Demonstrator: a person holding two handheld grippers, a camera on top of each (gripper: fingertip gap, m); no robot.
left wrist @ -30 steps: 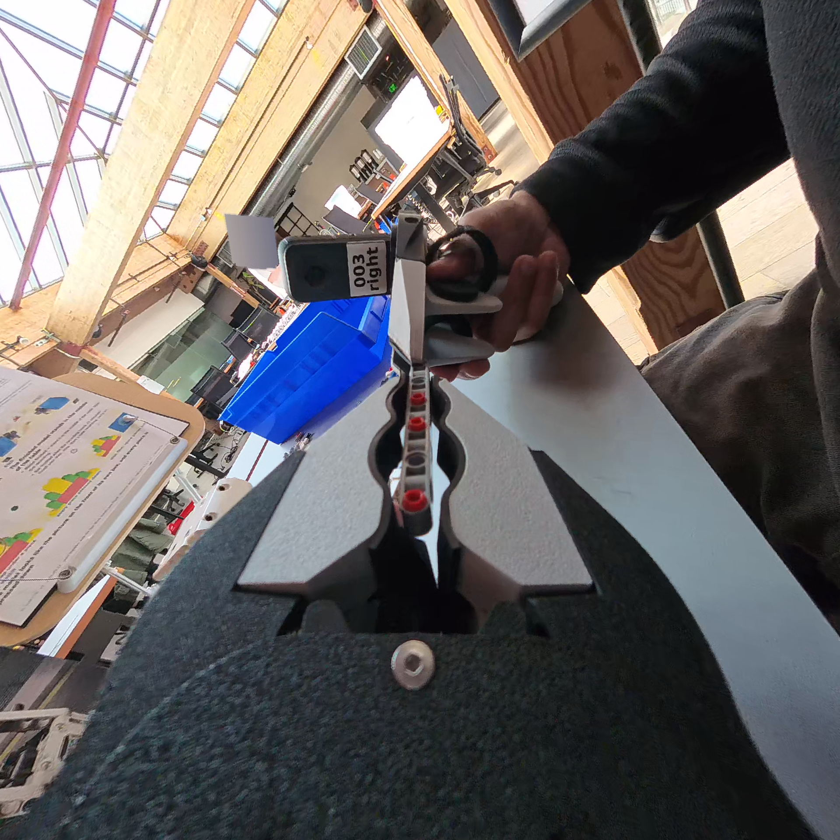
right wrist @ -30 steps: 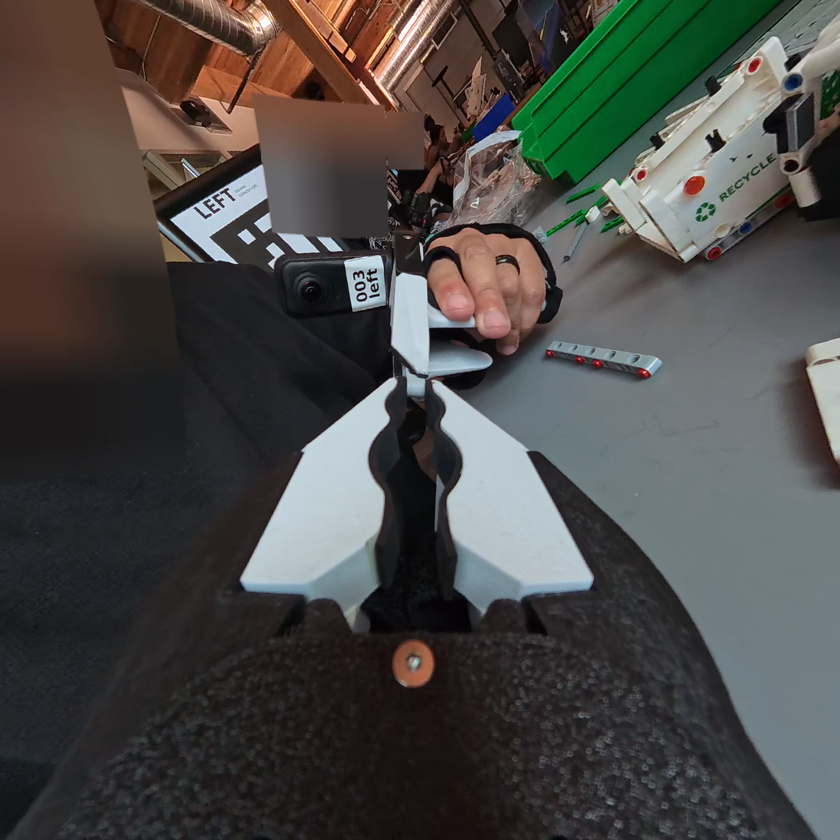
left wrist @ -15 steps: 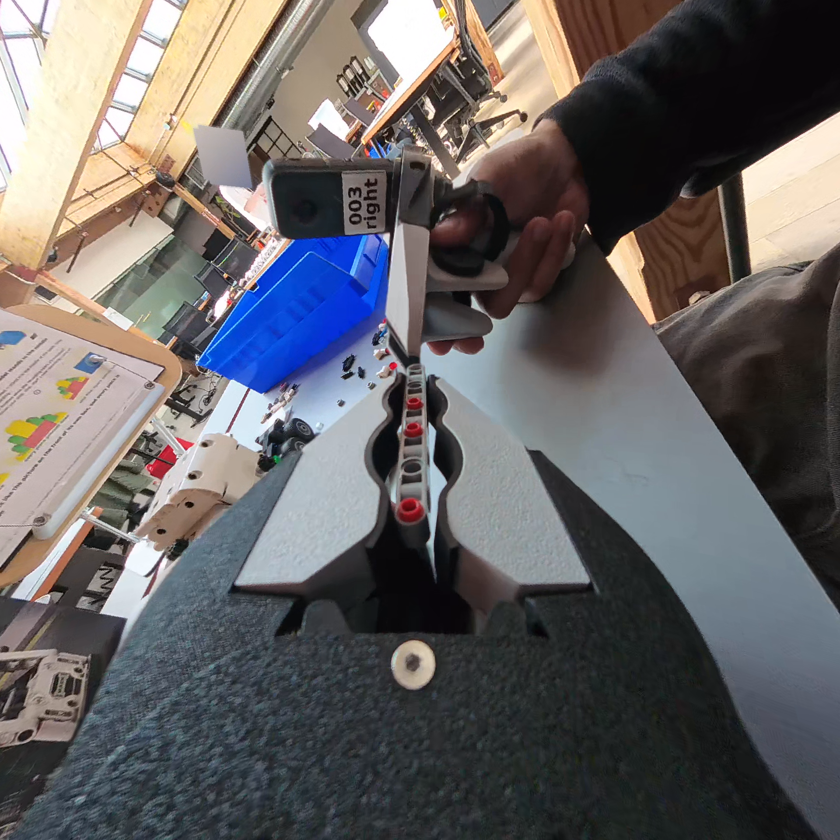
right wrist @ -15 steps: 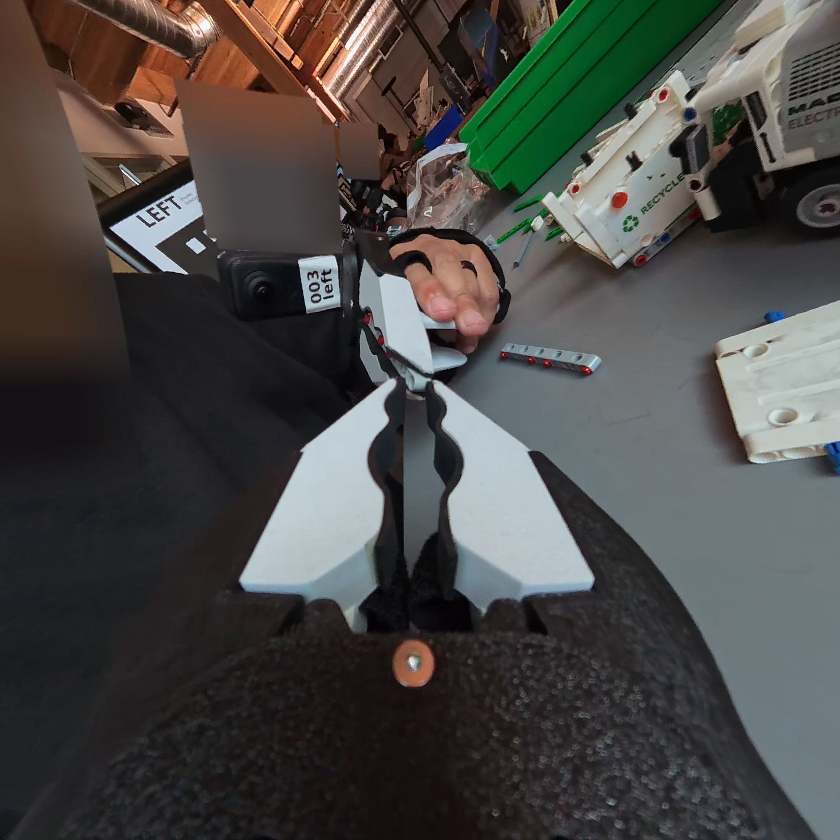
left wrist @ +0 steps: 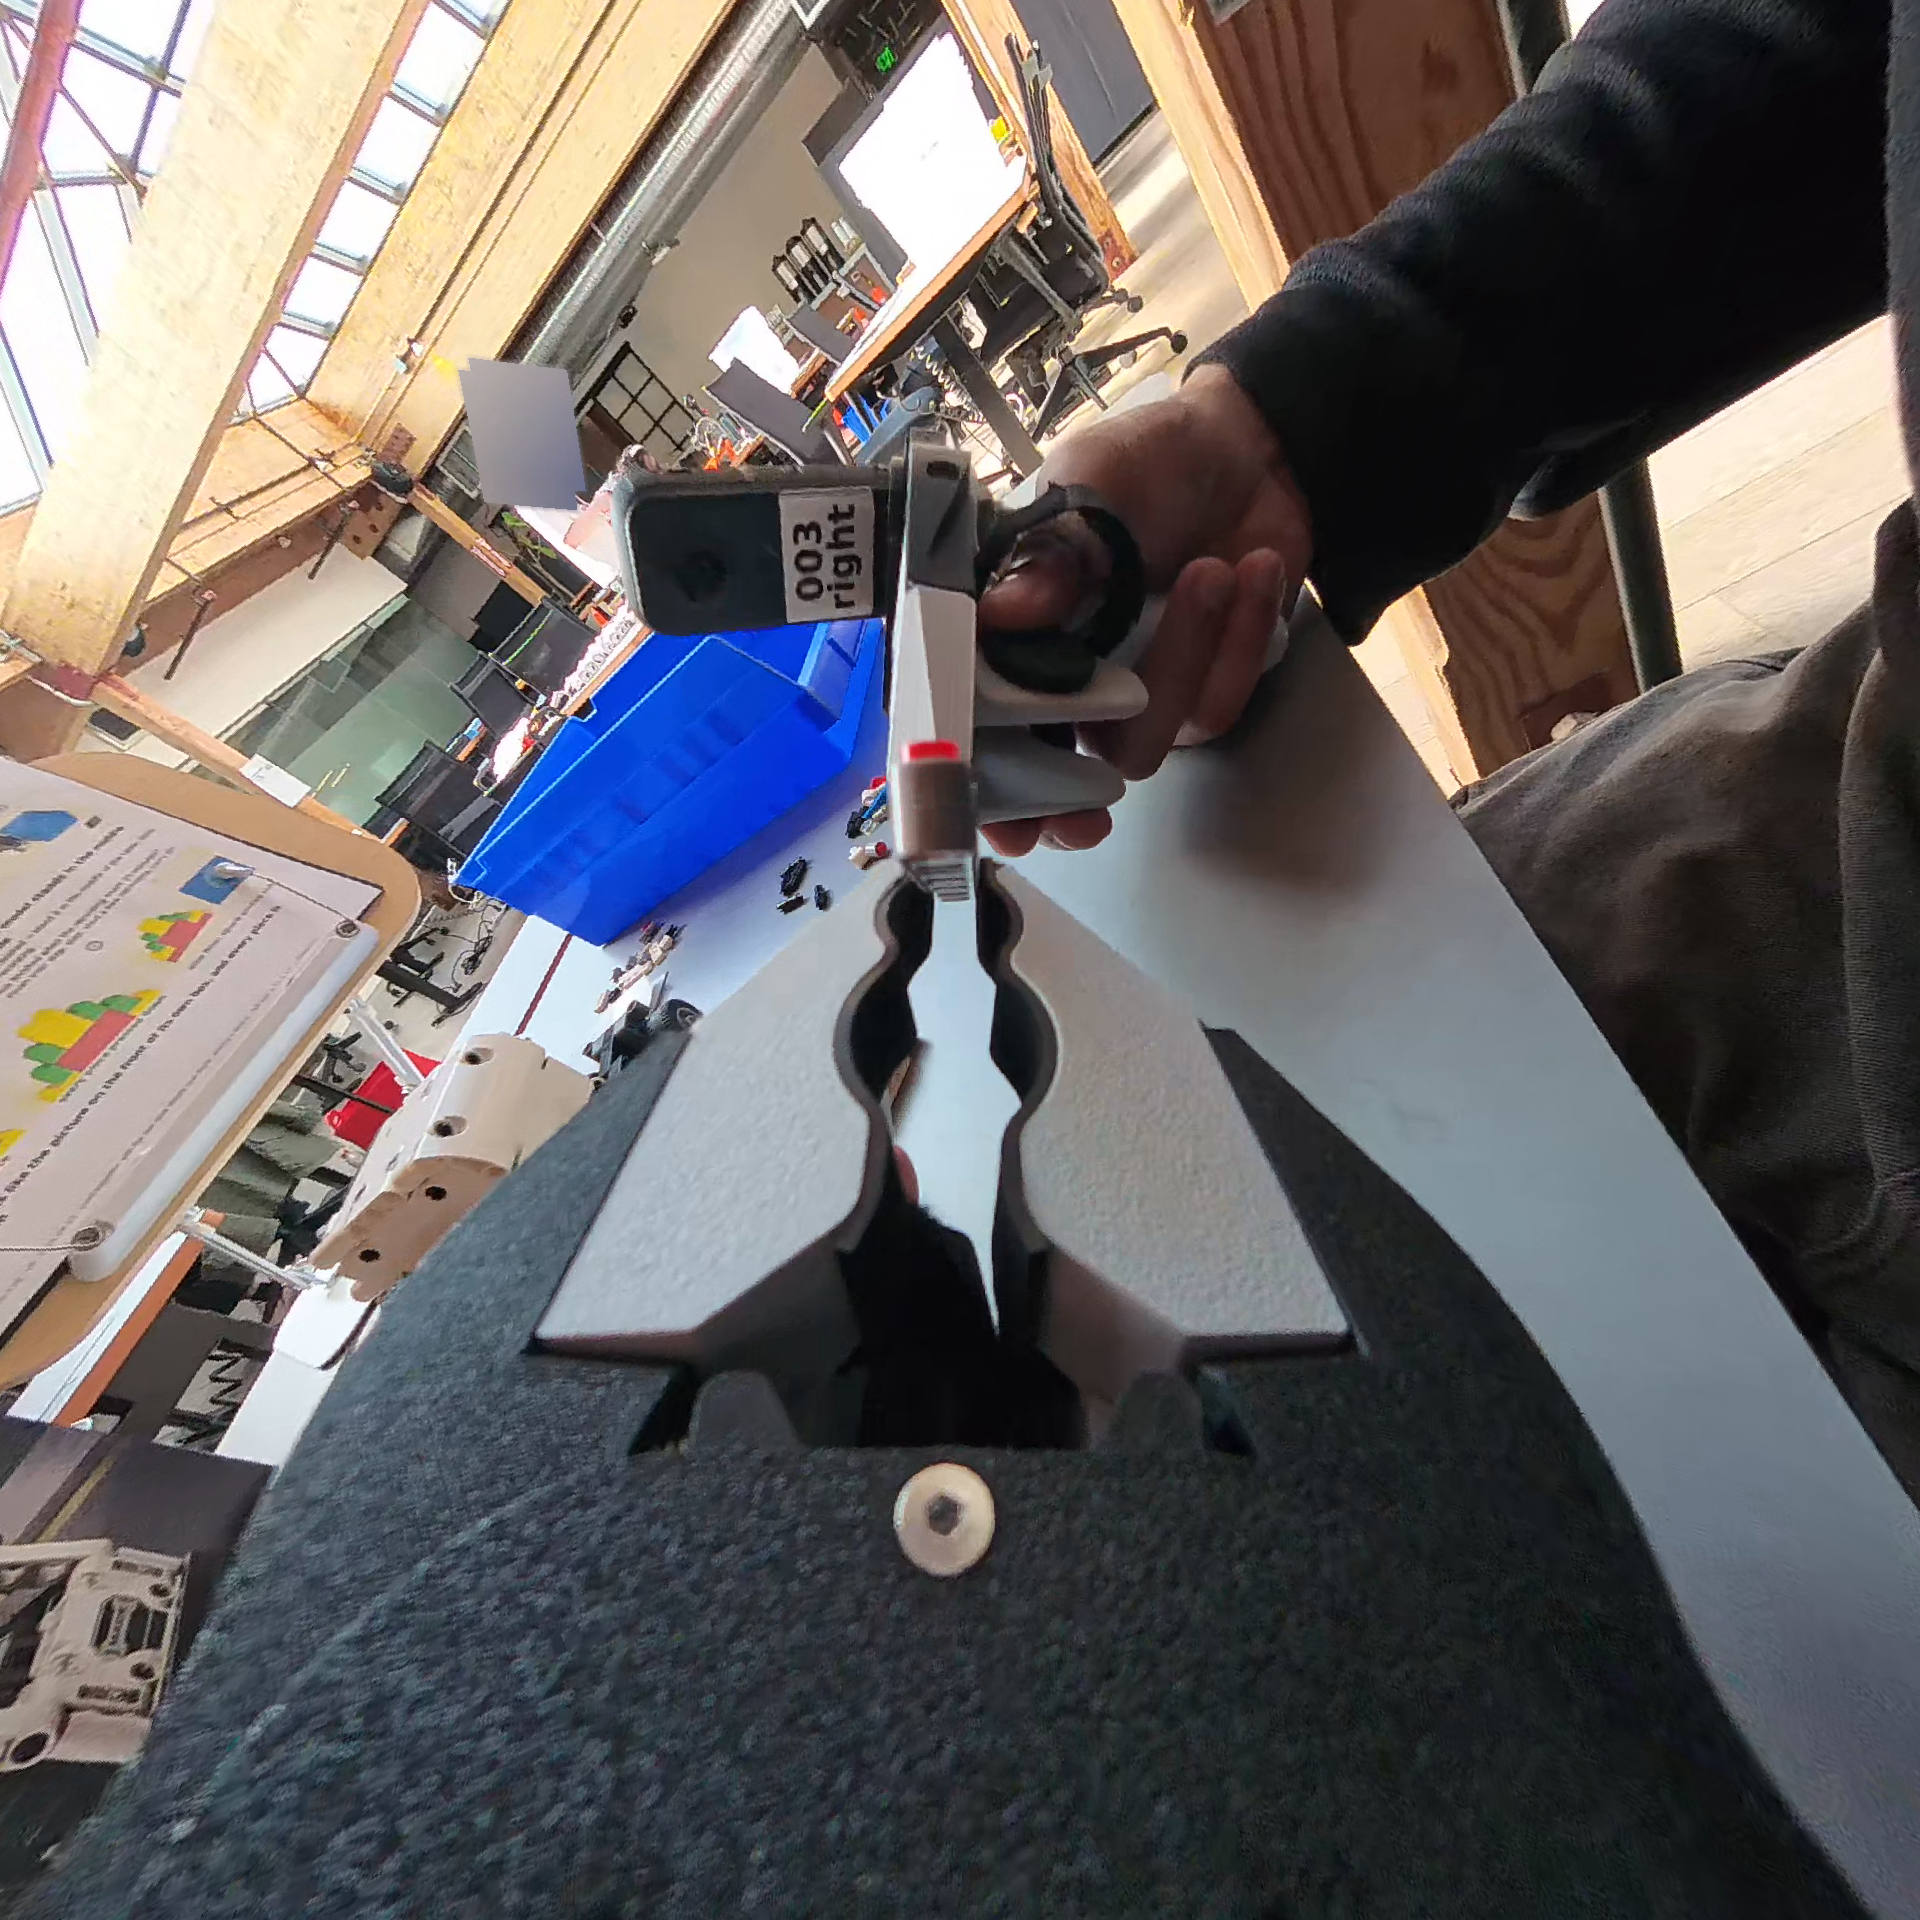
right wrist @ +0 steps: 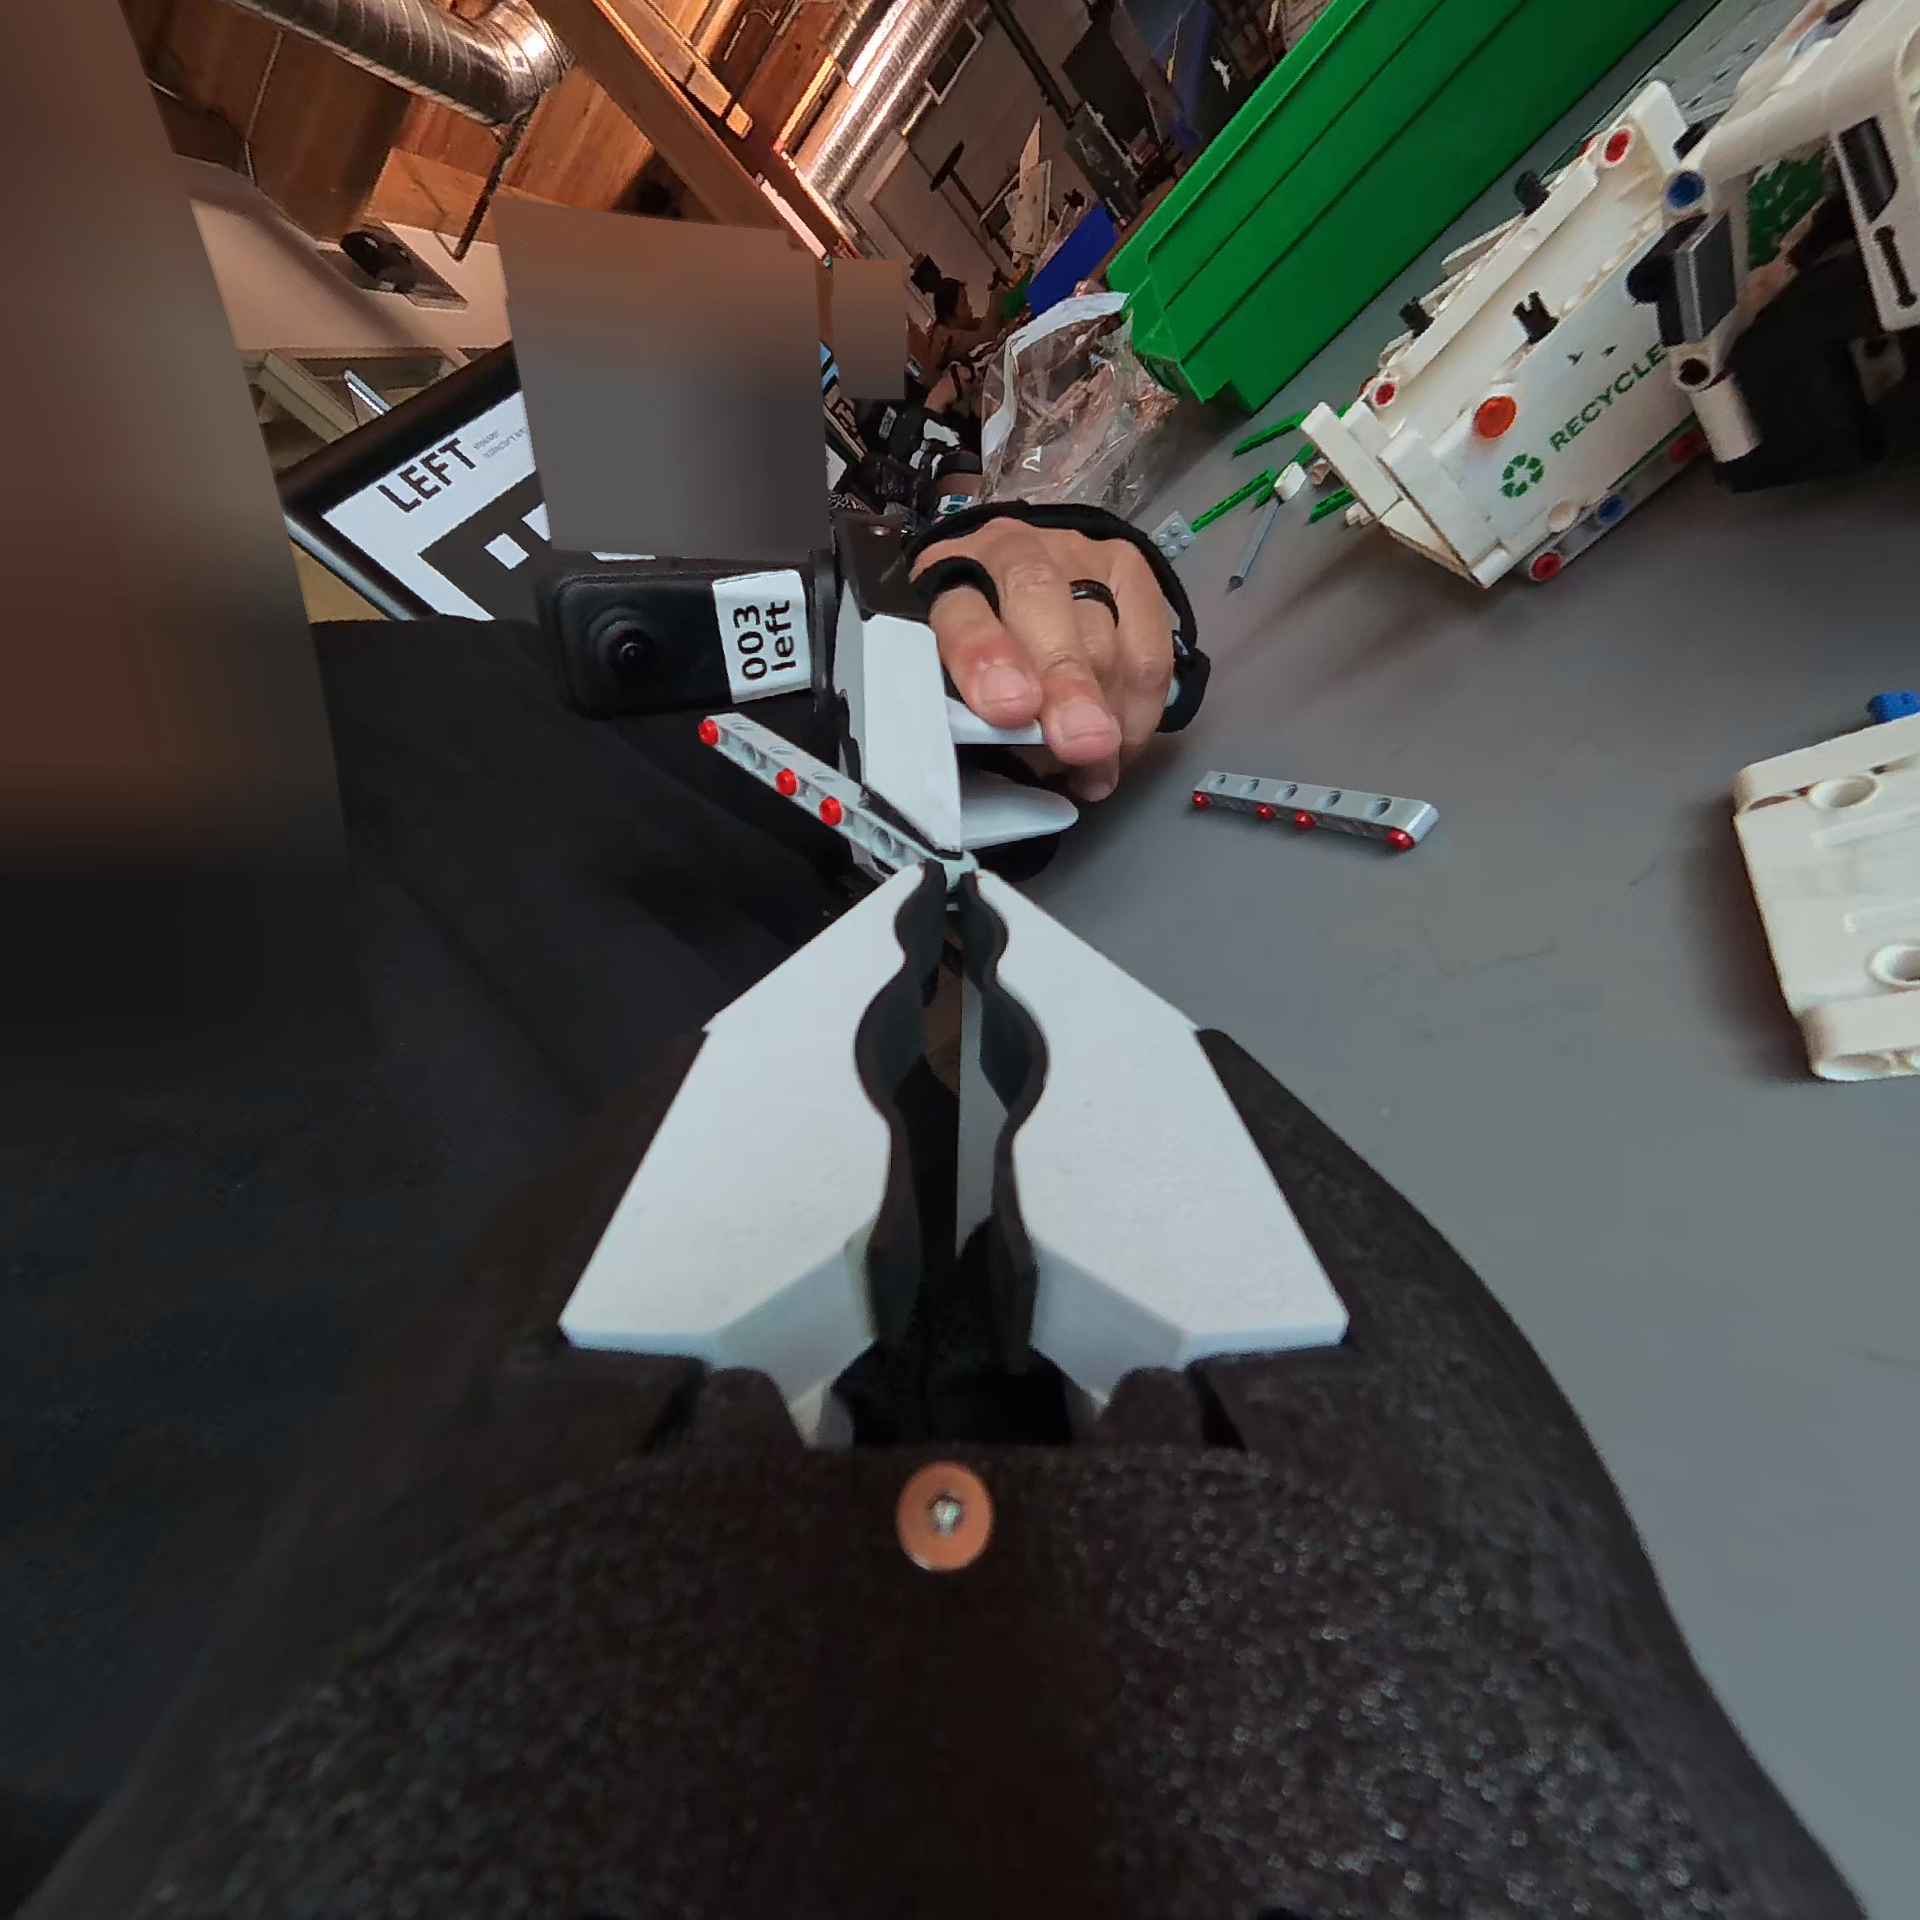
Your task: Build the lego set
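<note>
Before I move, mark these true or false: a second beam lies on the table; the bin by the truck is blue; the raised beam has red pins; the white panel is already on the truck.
1. A second beam lies on the table. True.
2. The bin by the truck is blue. False: it is green.
3. The raised beam has red pins. True.
4. The white panel is already on the truck. False: it lies flat on the table, apart from the truck.
</note>
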